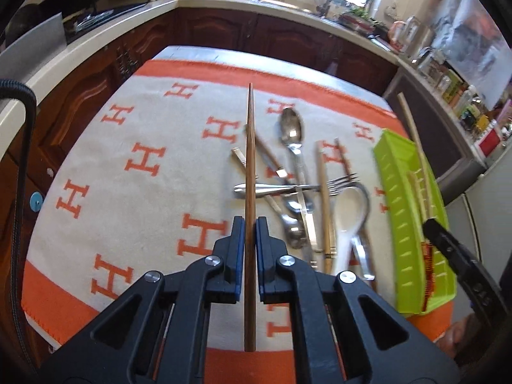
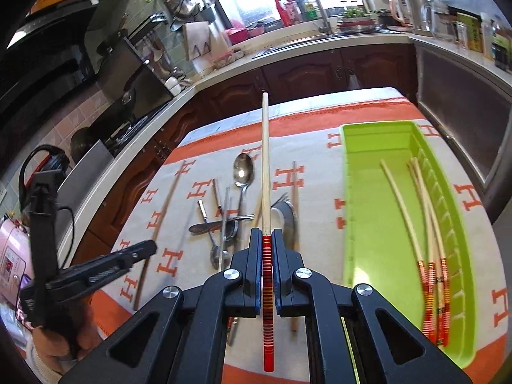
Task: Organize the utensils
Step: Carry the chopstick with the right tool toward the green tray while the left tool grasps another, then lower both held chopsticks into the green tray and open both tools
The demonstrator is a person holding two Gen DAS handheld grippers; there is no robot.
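While spread under everything, orange-and-cream cloth (image 1: 134, 172) covering the surface. Green tray (image 2: 368, 211) on its right side, holding three pale chopsticks (image 2: 425, 204) with red-banded ends. Loose cutlery pile (image 1: 297, 192) mid-cloth: spoons, fork, chopsticks. Left claw (image 1: 250, 224) pinching a plain brown chopstick (image 1: 250, 160), raised over the cloth. Right claw (image 2: 266, 235) pinching a pale chopstick (image 2: 265, 160) by its red-banded handle. Tray contents clear only from the right wrist.

Orange-and-cream H-patterned cloth (image 1: 144, 172), dark wood cabinets (image 2: 307, 70), sink faucet (image 2: 315, 6)
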